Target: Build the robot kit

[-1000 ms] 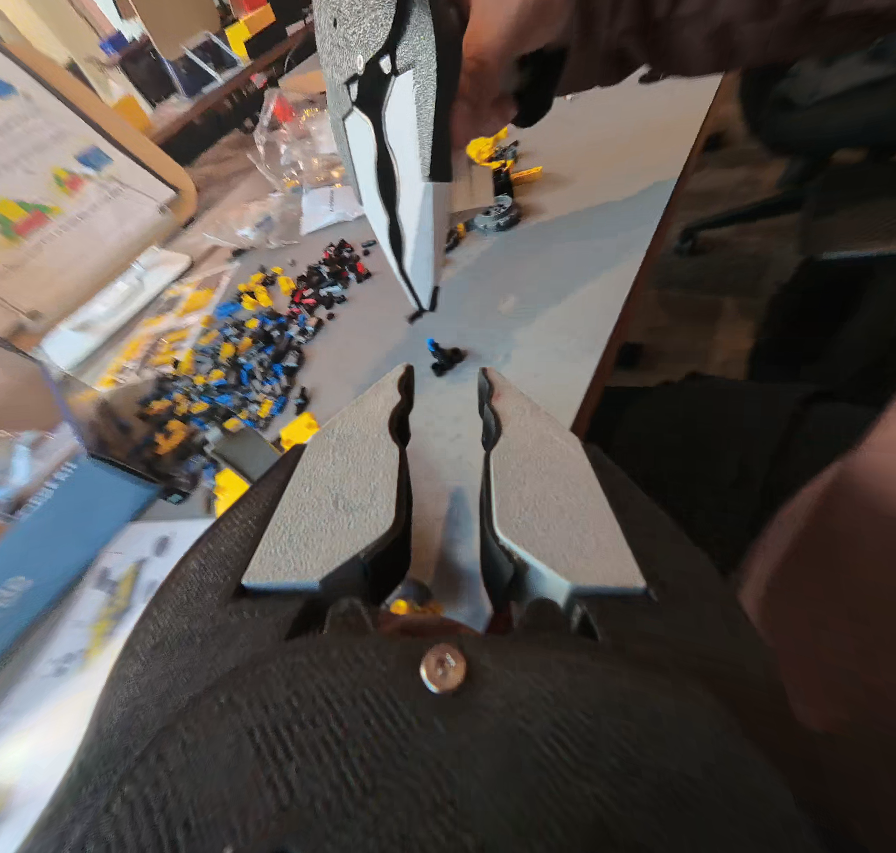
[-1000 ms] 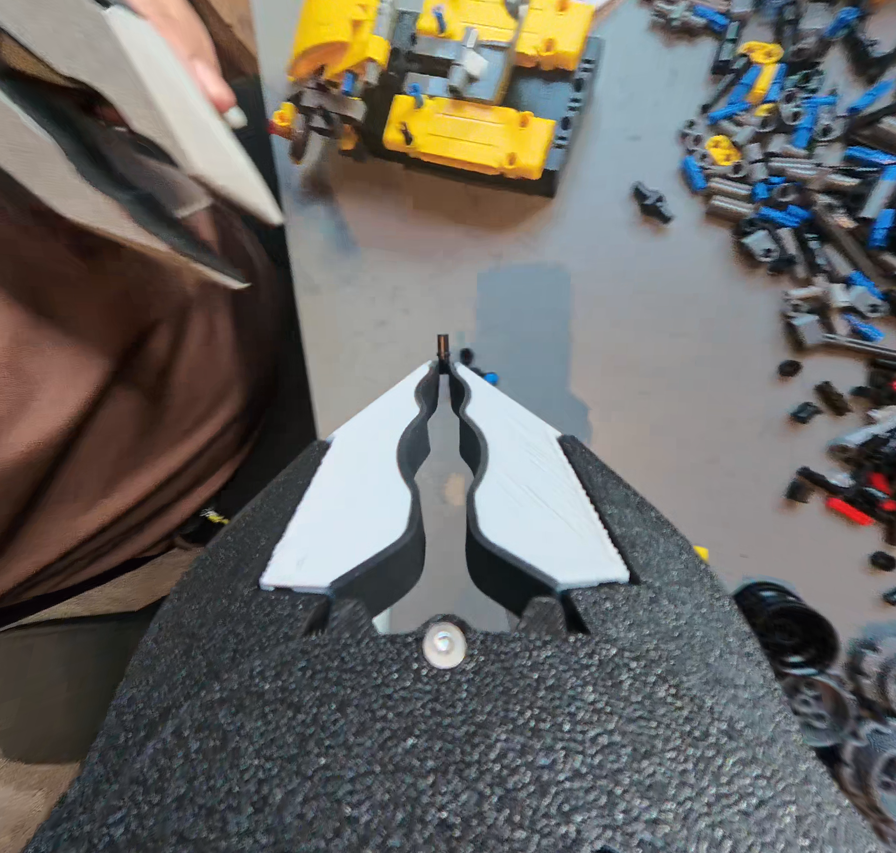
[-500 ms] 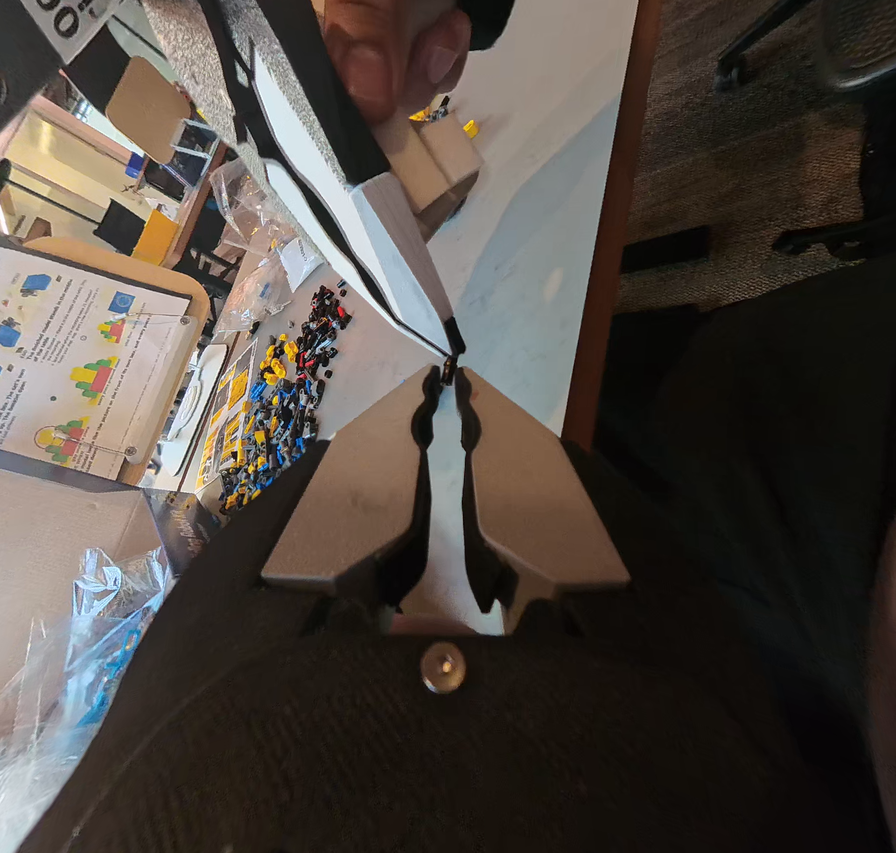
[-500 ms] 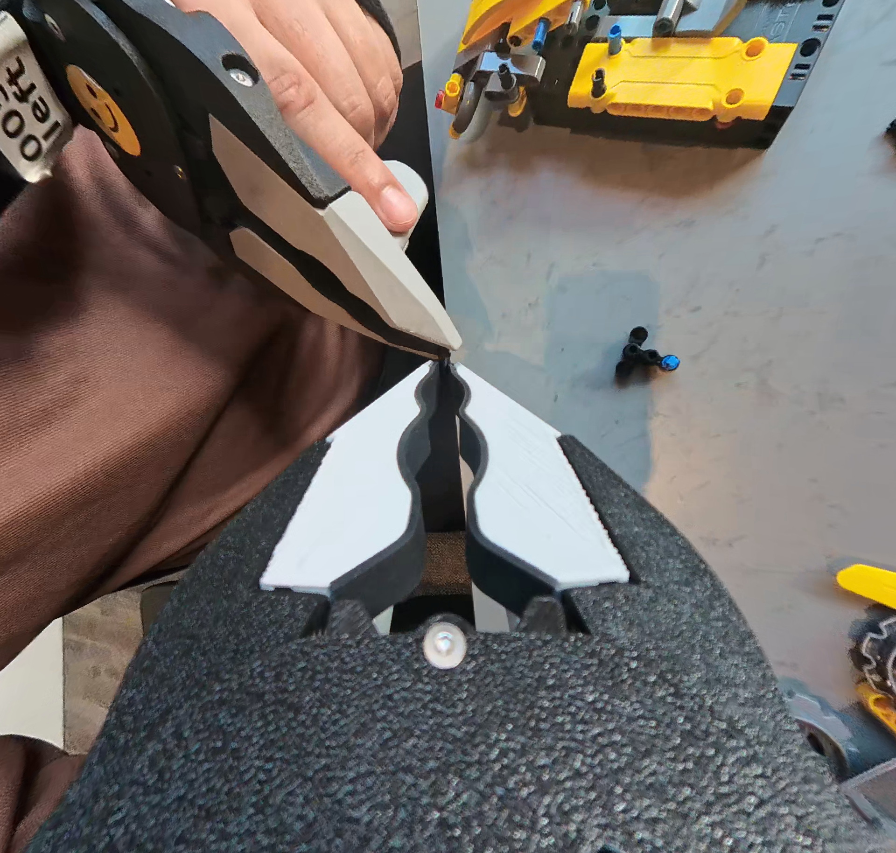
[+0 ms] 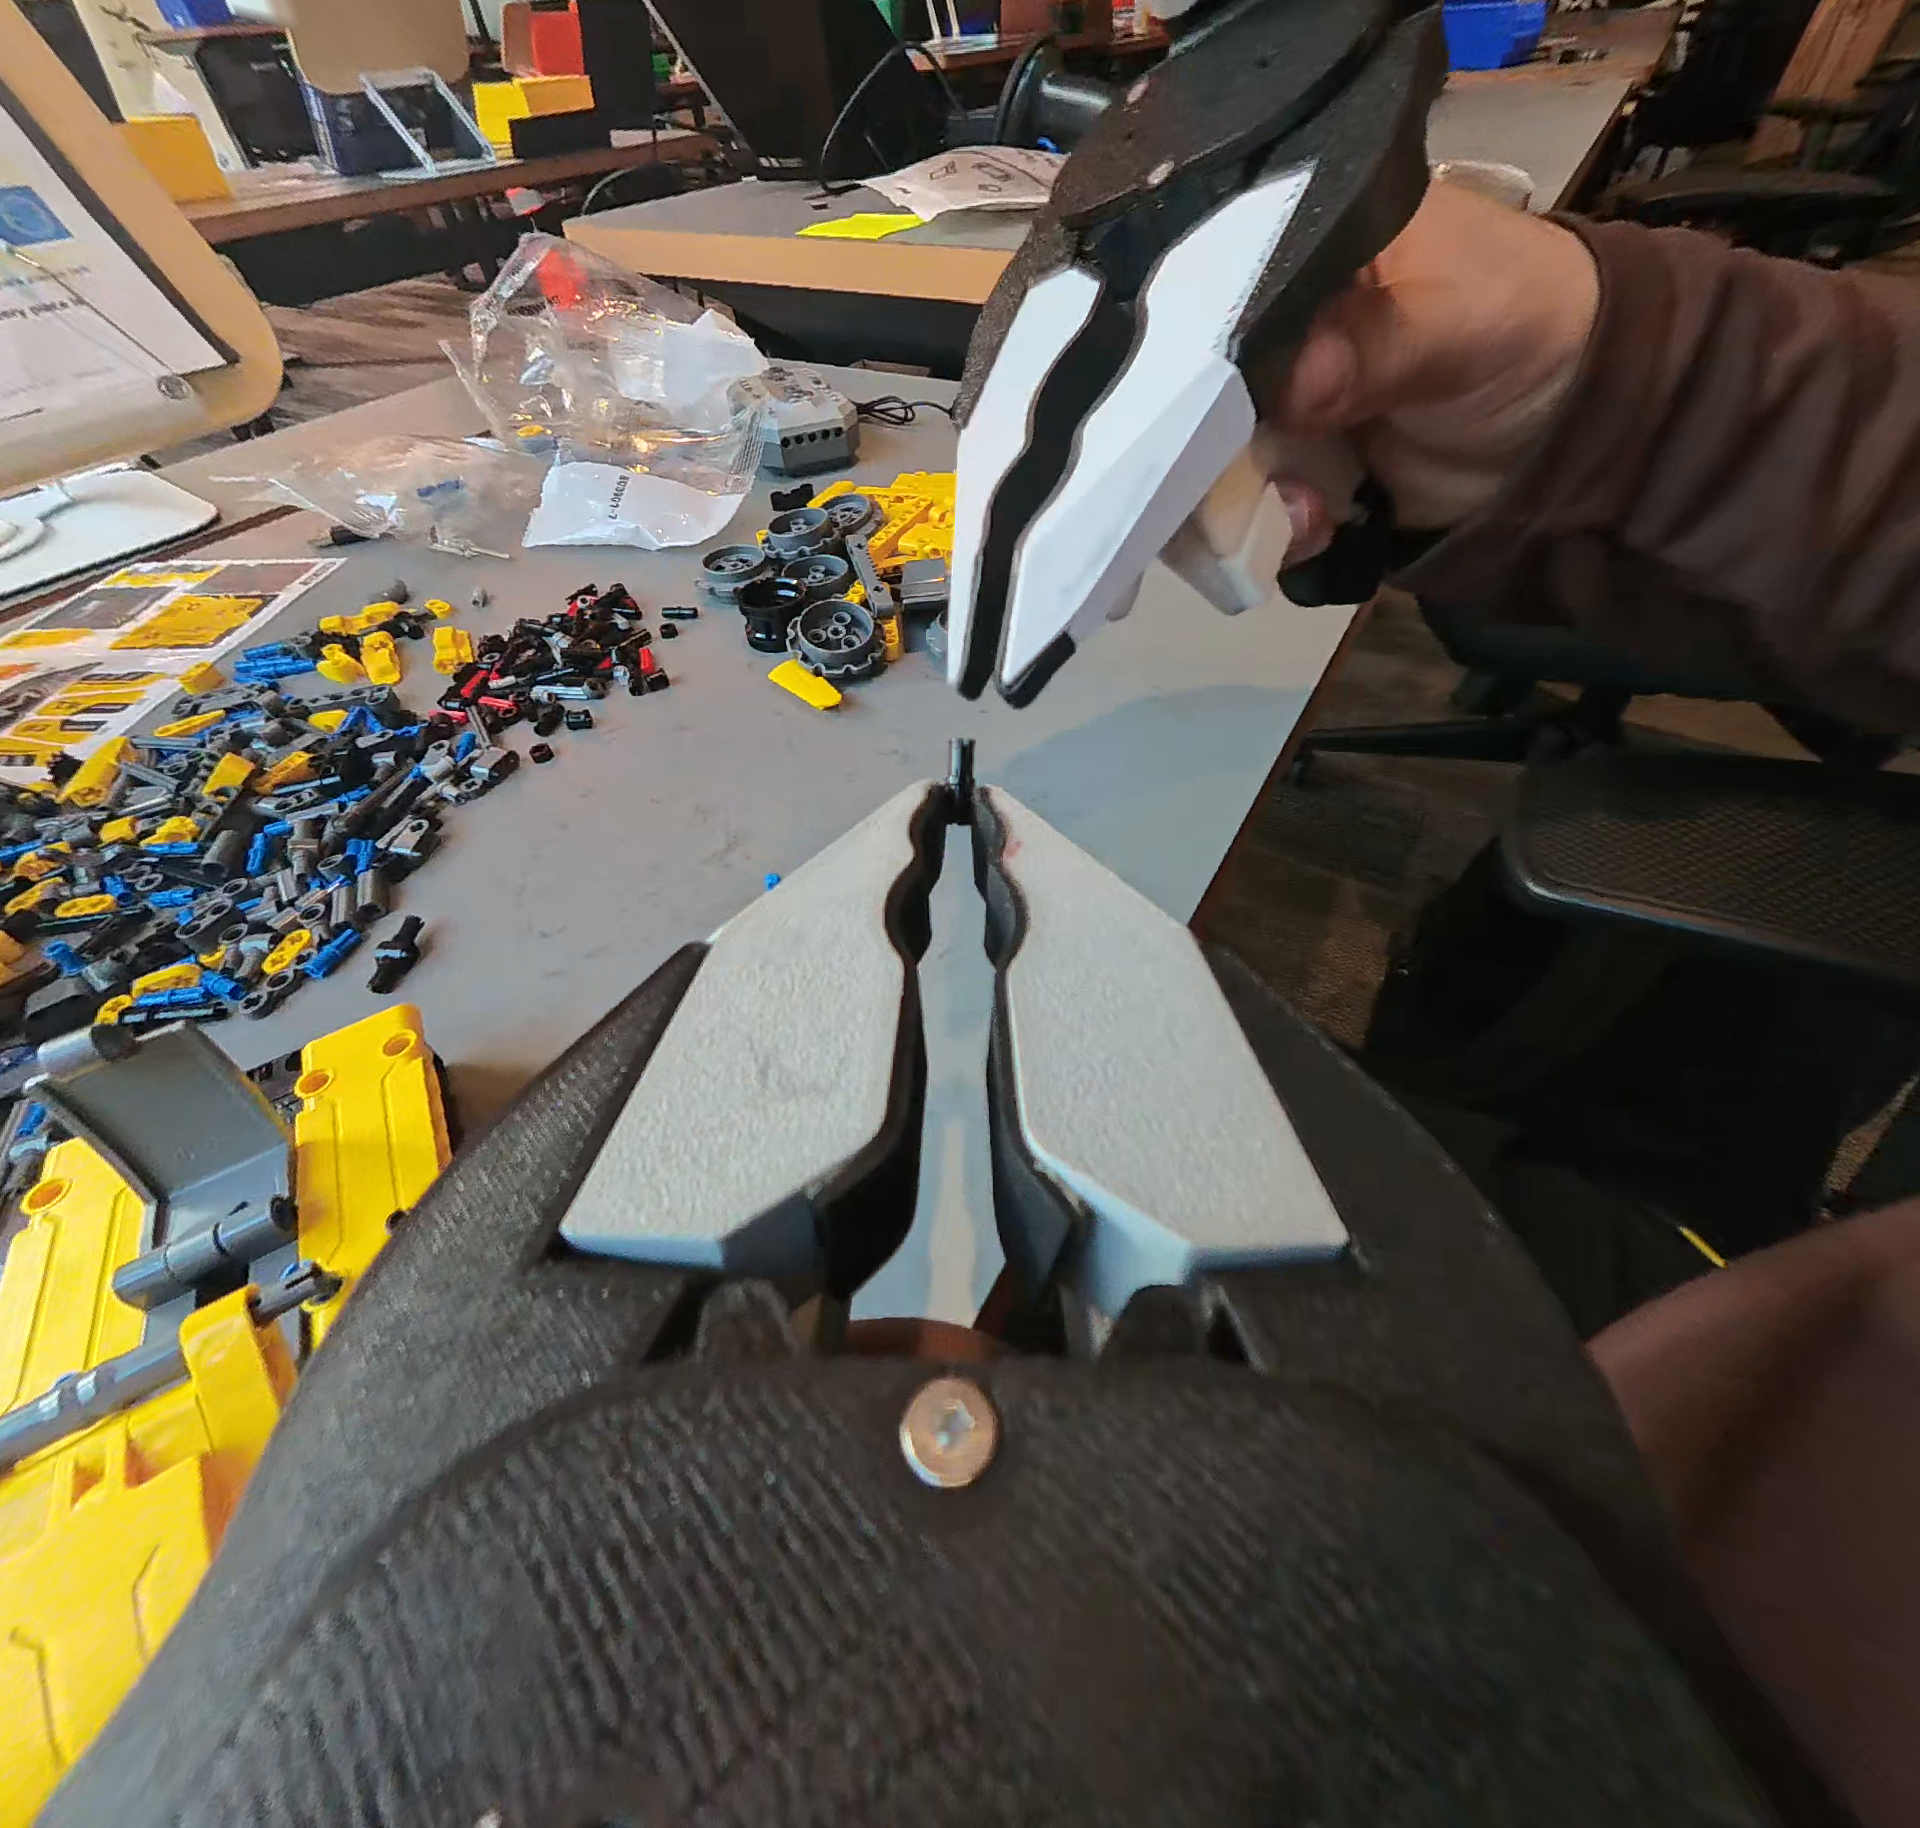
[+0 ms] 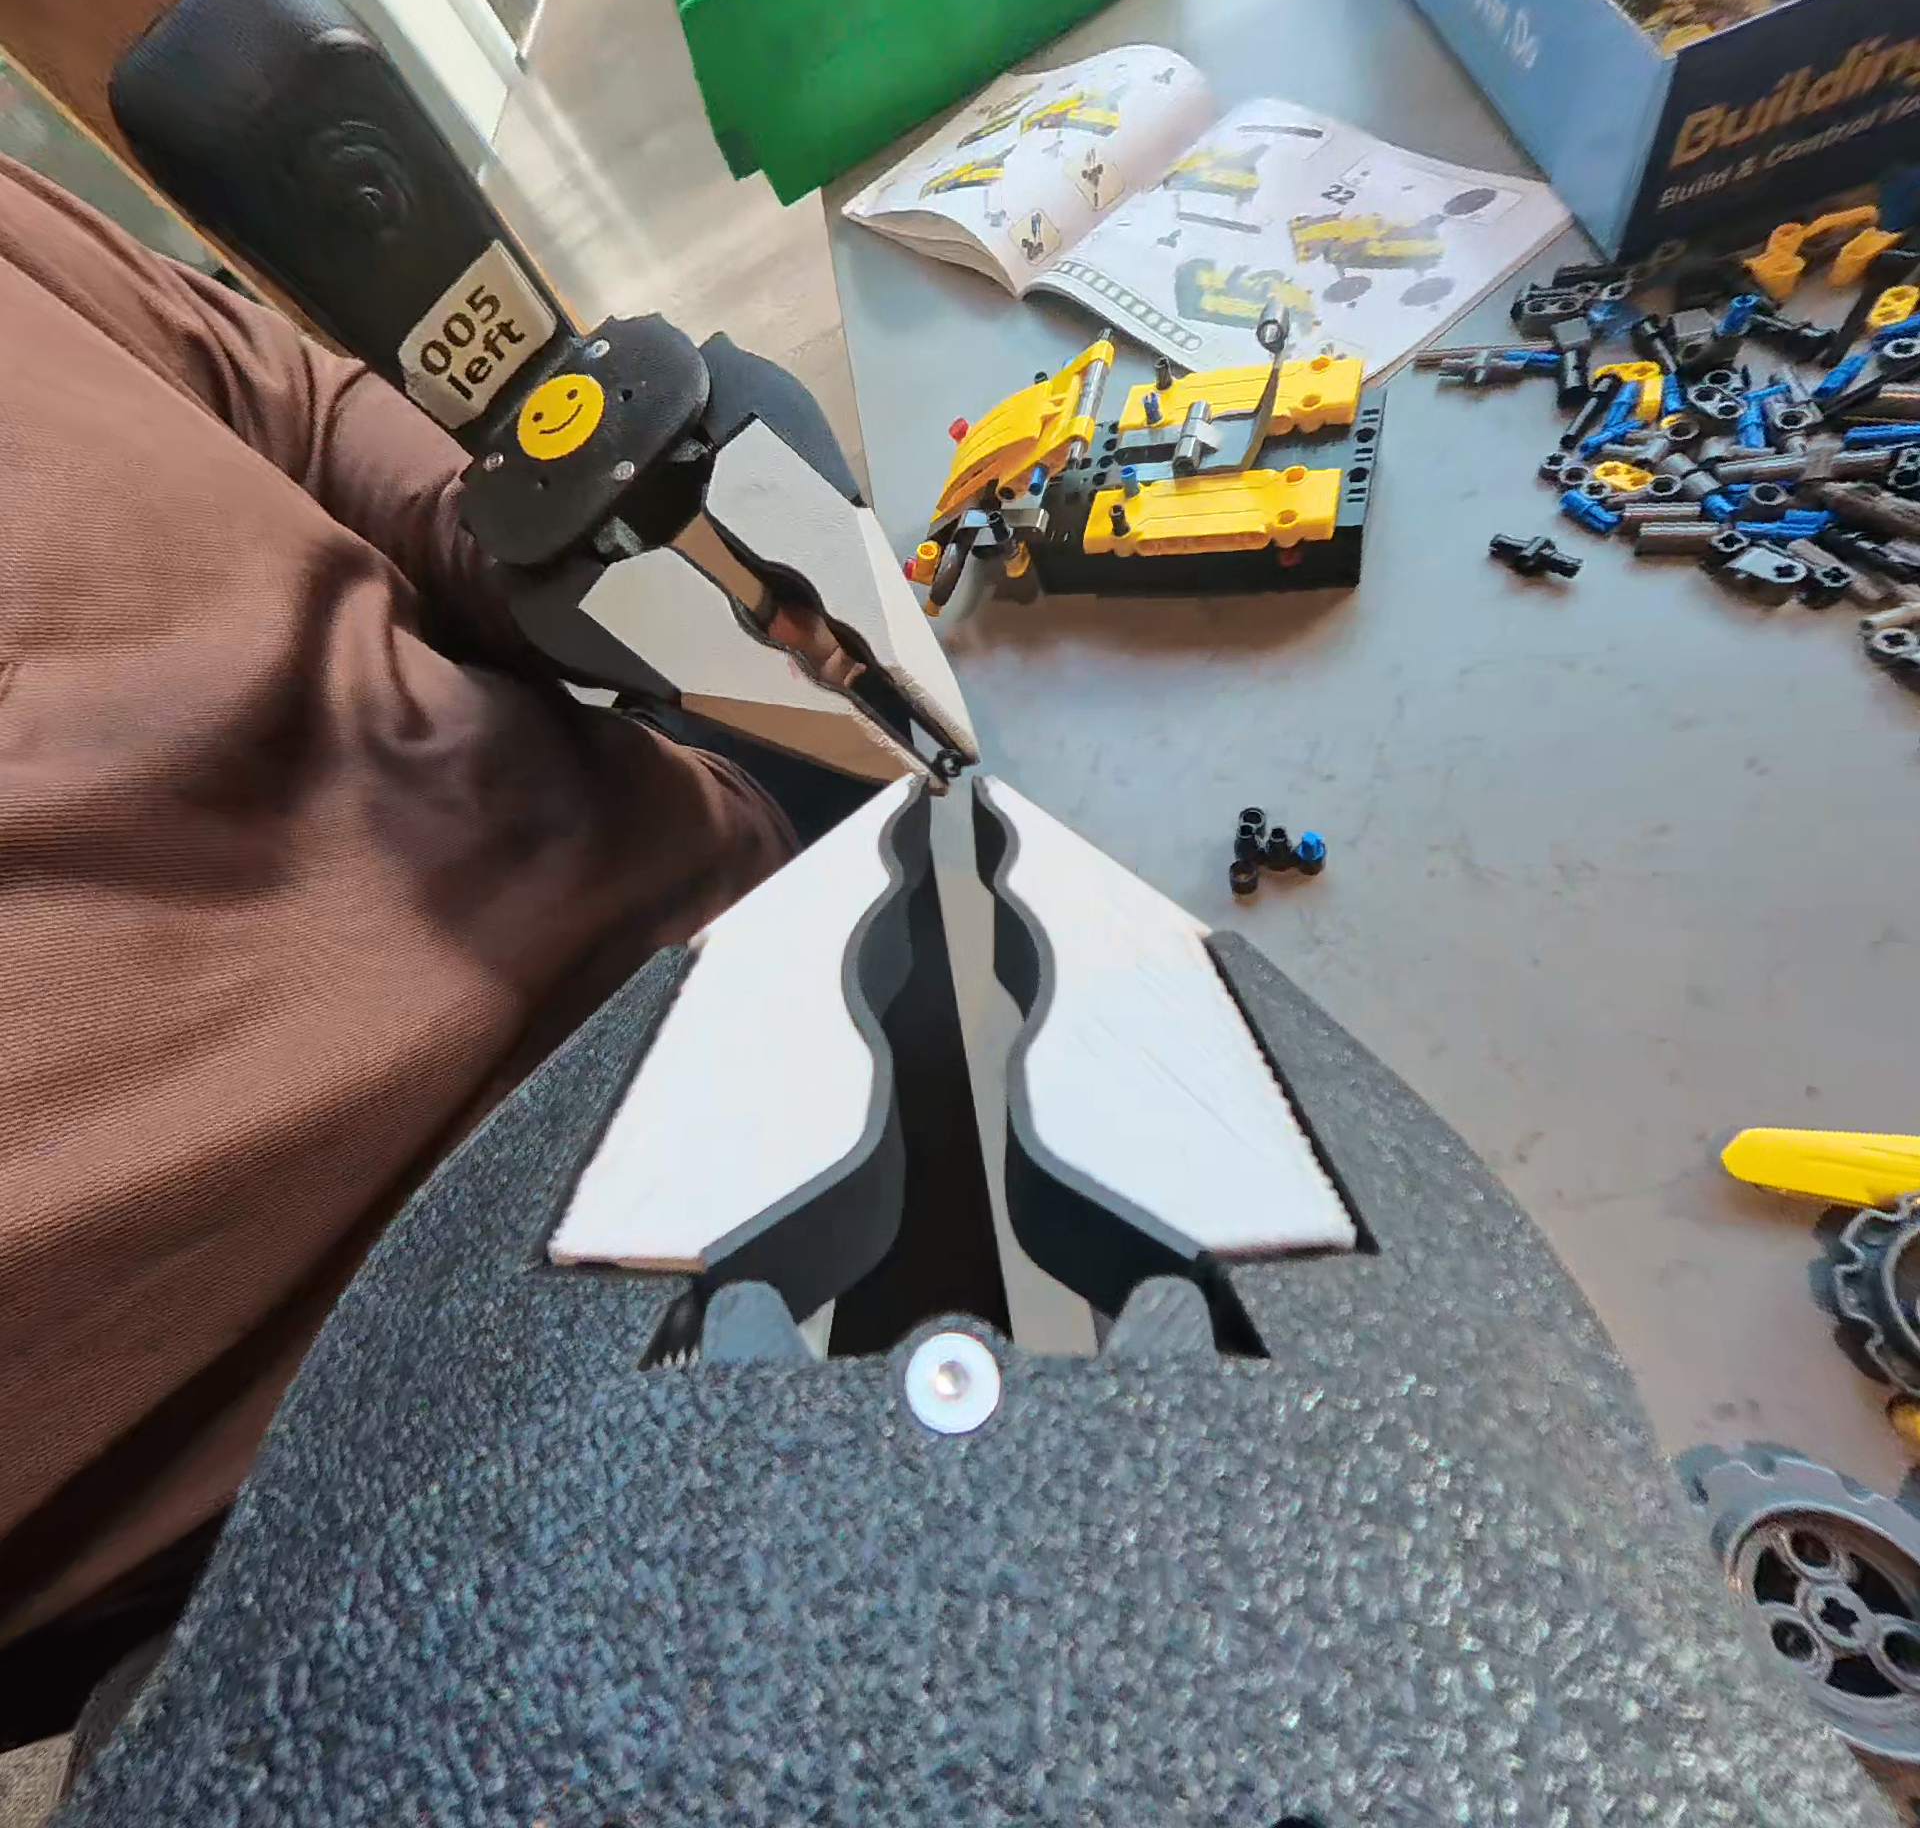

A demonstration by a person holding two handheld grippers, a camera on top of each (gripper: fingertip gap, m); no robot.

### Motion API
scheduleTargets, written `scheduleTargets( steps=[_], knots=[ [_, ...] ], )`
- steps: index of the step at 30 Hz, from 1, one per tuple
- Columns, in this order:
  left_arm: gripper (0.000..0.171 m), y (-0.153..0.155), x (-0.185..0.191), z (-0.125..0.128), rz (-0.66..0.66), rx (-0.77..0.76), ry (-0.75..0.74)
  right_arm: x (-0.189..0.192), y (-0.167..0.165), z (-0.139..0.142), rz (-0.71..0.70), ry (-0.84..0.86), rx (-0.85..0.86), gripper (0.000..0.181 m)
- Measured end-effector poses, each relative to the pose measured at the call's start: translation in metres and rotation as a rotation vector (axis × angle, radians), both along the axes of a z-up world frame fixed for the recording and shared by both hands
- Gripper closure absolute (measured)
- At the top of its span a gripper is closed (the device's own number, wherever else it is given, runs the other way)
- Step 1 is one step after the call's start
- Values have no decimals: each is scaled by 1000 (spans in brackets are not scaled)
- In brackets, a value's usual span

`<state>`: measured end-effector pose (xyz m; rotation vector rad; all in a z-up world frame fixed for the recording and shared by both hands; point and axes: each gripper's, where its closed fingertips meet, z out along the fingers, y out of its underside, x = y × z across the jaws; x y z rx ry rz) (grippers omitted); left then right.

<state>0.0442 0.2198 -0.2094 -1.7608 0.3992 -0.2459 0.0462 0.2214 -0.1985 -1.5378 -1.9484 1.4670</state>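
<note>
My left gripper [image 5: 958,793] is shut on a small black pin [image 5: 958,762] that sticks out past its tips, held in the air above the grey table [image 5: 675,843] near its front edge. My right gripper [image 5: 992,692] hangs just above the pin, tips a little apart and empty. In the right wrist view my right gripper [image 6: 948,789] shows a narrow gap, and the left gripper [image 6: 951,755] comes in from the upper left with the pin [image 6: 948,762] at its tip, just ahead of my right fingertips.
A partly built yellow and black model [image 6: 1164,490] lies beyond, with a small black and blue piece [image 6: 1273,843] nearer. Loose parts [image 5: 260,791], grey wheels [image 5: 821,604], plastic bags [image 5: 603,376], a booklet [image 6: 1195,189] and a blue box [image 6: 1662,64] surround them. The tips of both grippers are at nearly the same place.
The right gripper held the pin, brought it to the left gripper's tips, then let go and drew back slightly. The left gripper closed on the pin and now holds it.
</note>
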Motion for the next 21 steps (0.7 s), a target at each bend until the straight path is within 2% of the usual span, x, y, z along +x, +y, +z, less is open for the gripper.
scheduleTargets(
  steps=[11,17,20,21],
  knots=[
    [169,2,7,0,-17,15,4,-1,-5,-7,28,-20,-11,181],
    [169,2,7,-1,-29,28,54,-2,-5,-7,25,-12,-31,180],
    [168,3,6,1,-26,-5,-7,-2,-1,-9,-3,-7,6,181],
    [163,2,7,4,-40,-4,-52,-2,4,-10,-27,-12,21,181]
  ],
)
